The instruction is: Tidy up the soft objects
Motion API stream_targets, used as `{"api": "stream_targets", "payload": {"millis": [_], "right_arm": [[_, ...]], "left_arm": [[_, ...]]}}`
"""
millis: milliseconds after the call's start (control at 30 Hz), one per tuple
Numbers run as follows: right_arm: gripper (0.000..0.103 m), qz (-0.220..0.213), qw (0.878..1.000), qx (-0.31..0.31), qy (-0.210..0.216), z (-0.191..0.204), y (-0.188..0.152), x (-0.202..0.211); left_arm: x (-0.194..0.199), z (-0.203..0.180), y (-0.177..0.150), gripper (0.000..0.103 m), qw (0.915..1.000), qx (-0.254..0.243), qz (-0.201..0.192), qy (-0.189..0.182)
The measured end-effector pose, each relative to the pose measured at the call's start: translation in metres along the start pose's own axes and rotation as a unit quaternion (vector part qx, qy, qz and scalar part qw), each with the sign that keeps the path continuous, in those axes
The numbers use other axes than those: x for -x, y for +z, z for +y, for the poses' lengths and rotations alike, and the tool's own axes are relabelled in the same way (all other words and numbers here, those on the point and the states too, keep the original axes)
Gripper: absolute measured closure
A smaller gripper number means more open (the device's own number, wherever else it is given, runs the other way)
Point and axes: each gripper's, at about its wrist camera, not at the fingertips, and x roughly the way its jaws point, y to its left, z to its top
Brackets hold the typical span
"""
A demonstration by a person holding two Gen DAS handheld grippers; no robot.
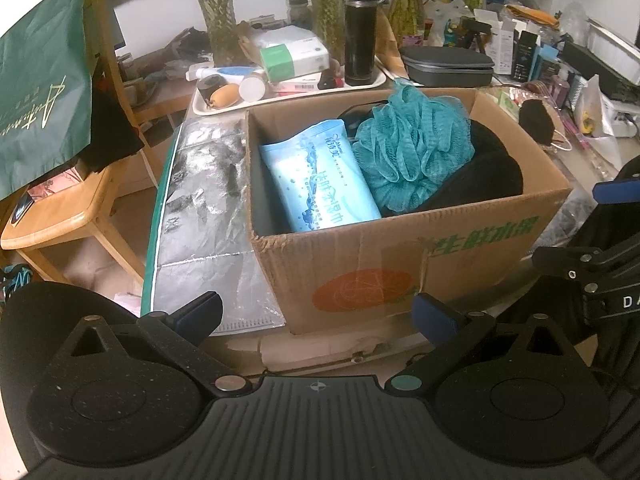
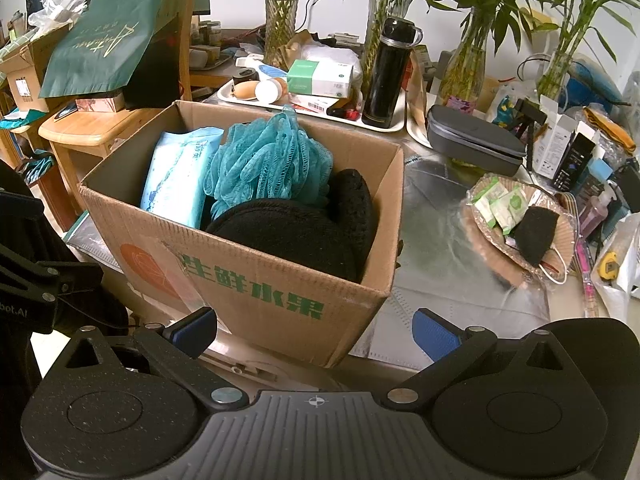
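An open cardboard box (image 1: pixel 420 264) (image 2: pixel 256 284) with green lettering stands on the table. Inside lie a blue wet-wipes pack (image 1: pixel 316 176) (image 2: pixel 180 176), a teal mesh bath sponge (image 1: pixel 412 144) (image 2: pixel 268 160) and a black knitted soft item (image 1: pixel 488 172) (image 2: pixel 304 232). My left gripper (image 1: pixel 320 316) is open and empty, in front of the box. My right gripper (image 2: pixel 316 332) is open and empty, near the box's front corner. The right gripper also shows at the right edge of the left wrist view (image 1: pixel 600 248).
A silver foil mat (image 1: pixel 200 208) (image 2: pixel 440 248) covers the table. A paper plate (image 2: pixel 484 240) holds sachets and a black face mask (image 2: pixel 536 232). A tray (image 1: pixel 280 98) with a black flask (image 2: pixel 390 76), a grey case (image 2: pixel 476 140), plant vases and a wooden chair (image 1: pixel 72 208) surround the box.
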Motion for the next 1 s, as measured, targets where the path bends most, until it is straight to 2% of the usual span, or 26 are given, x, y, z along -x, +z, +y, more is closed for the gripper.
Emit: {"api": "stream_targets", "payload": {"millis": [1000], "right_arm": [[0.000, 0.000, 1.000, -0.003, -0.001, -0.0011, 0.0014, 0.0005]], "left_arm": [[-0.0011, 0.0012, -0.0001, 0.000, 1.0000, 0.002, 0.004, 0.003]]}}
